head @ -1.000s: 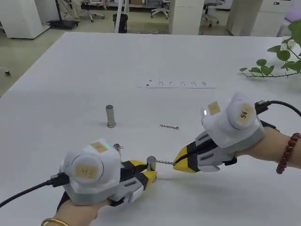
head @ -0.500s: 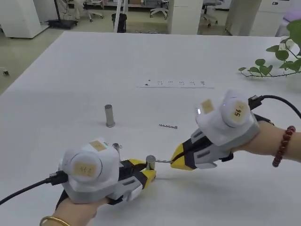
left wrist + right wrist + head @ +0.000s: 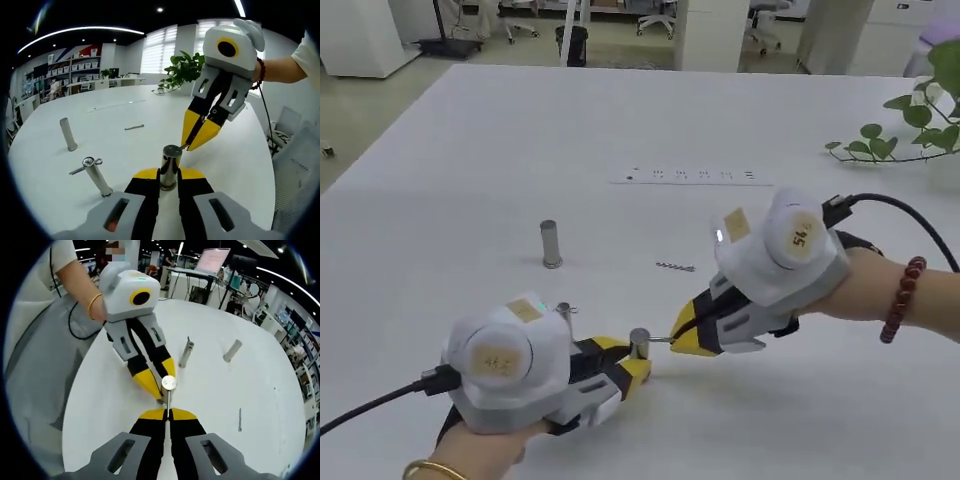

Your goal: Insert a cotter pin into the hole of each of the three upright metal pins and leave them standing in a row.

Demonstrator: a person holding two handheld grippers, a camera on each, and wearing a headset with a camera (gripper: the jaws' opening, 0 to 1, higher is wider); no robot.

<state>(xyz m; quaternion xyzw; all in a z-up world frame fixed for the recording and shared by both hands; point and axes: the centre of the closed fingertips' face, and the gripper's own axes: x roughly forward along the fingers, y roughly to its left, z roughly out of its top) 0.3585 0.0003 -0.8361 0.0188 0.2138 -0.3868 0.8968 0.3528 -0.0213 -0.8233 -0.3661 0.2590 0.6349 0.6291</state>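
My left gripper (image 3: 632, 358) is shut on a short upright metal pin (image 3: 640, 342), which stands between its yellow jaw tips (image 3: 170, 165). My right gripper (image 3: 682, 338) is shut on a thin cotter pin (image 3: 168, 401). That cotter pin lies level, and its tip meets the top of the held pin (image 3: 169, 383). A second pin (image 3: 97, 175) with a cotter pin through its top stands just left of my left gripper. Farther back stands a third, bare pin (image 3: 551, 244). A loose cotter pin (image 3: 676, 266) lies on the white table (image 3: 470, 150).
A white power strip (image 3: 690, 176) lies flat across the middle of the table. Green plant stems (image 3: 900, 140) reach in from the far right edge. Cables trail from both grippers toward the near edge. Office chairs and cabinets stand beyond the table.
My right gripper has moved left with the cotter pin, bringing its tip up to the top of the held pin. The left gripper has stayed shut on that pin.
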